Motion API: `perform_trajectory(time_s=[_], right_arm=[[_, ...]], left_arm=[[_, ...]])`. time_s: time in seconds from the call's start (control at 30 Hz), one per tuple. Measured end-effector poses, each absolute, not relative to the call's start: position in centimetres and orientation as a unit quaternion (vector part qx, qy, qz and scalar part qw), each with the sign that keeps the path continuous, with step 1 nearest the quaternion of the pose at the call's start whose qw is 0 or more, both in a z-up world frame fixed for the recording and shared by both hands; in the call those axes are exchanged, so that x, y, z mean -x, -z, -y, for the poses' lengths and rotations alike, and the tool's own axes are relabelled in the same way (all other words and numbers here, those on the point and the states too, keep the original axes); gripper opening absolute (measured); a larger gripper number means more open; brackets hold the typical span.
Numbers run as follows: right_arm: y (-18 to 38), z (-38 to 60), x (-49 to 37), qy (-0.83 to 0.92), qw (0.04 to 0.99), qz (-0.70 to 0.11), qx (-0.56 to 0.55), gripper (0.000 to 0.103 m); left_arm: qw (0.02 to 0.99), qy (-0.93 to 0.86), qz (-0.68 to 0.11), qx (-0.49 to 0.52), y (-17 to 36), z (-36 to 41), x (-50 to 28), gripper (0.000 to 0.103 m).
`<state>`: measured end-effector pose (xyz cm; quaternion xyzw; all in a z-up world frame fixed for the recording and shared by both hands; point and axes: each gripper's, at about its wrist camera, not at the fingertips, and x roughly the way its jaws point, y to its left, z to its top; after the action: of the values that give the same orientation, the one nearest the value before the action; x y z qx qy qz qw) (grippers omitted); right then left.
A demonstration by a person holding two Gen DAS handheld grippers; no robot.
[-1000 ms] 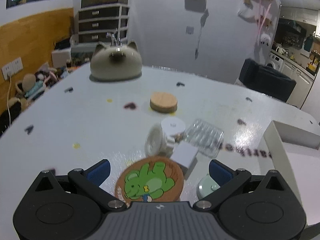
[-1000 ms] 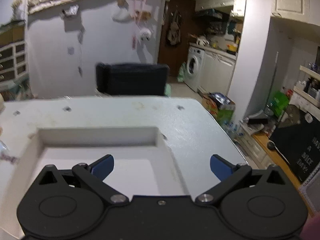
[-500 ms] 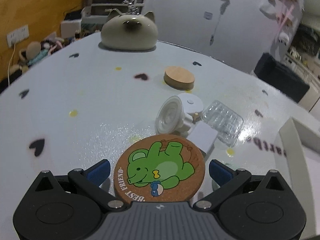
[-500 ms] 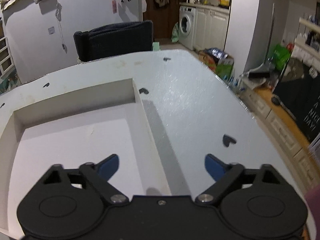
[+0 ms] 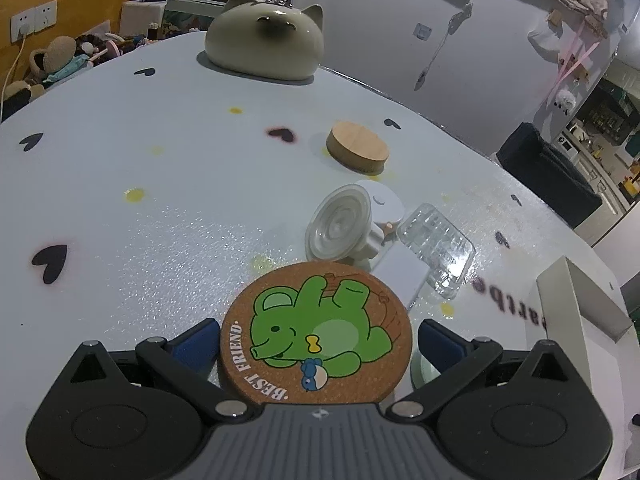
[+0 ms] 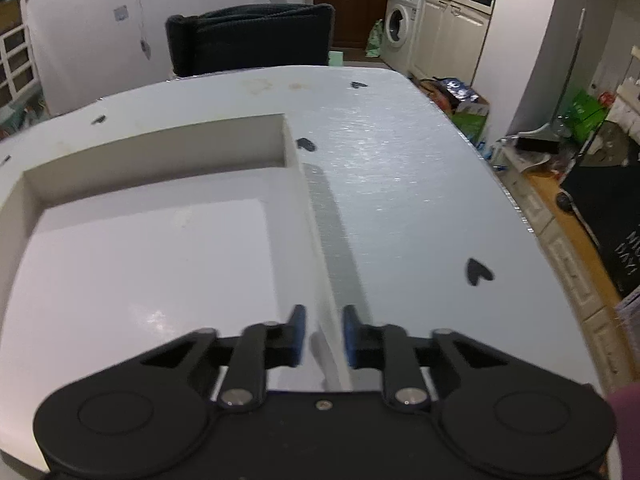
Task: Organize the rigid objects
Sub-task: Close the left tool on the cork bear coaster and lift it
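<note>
A round cork coaster (image 5: 316,334) with a green bear and "BEST FRIEND" lies on the white table between the fingers of my open left gripper (image 5: 318,342); the pads do not touch it. Beyond it lie a white card (image 5: 400,278), a clear plastic lid (image 5: 438,246), a translucent funnel-shaped part (image 5: 340,226) and a wooden lid (image 5: 357,151). A pale green round object (image 5: 420,372) peeks out by the right finger. My right gripper (image 6: 323,336) is closed on the right wall of the white tray (image 6: 316,248).
A ceramic cat-shaped pot (image 5: 264,44) stands at the table's far side. The tray's corner (image 5: 576,300) shows at right in the left wrist view. A dark chair (image 6: 250,38) stands behind the table; the table edge (image 6: 516,208) drops off at right.
The left gripper has moved forward so the coaster sits deeper between its fingers. The right gripper has shifted right and closed from wide open onto the tray's right wall.
</note>
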<state>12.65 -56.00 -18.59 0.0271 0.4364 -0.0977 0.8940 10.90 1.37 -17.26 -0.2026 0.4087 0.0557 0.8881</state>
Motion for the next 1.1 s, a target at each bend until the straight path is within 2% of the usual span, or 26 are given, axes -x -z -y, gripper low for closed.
perform_trajectory(time_s=[0.3,0.53,0.6,1.1], right_arm=[[18.6,55.7,-12.9,0.098,0.891,-0.444,-0.007,0.013],[19.0,55.6,-13.7,0.101,0.878,-0.468,-0.008,0.014],[19.2,55.5,-13.8,0.105,0.876,-0.472,-0.010,0.015],[19.2,55.3,-14.2,0.139,0.868,-0.476,-0.035,0.017]], left_arm=[[0.882,-0.049,-0.415,0.220,17.1,-1.8,-11.2,0.103],[0.874,-0.063,-0.442,0.192,16.8,-1.4,-11.9,0.102],[0.875,-0.058,-0.439,0.195,16.3,-1.6,-11.9,0.098],[0.900,0.033,-0.415,0.131,11.1,-0.2,-11.9,0.097]])
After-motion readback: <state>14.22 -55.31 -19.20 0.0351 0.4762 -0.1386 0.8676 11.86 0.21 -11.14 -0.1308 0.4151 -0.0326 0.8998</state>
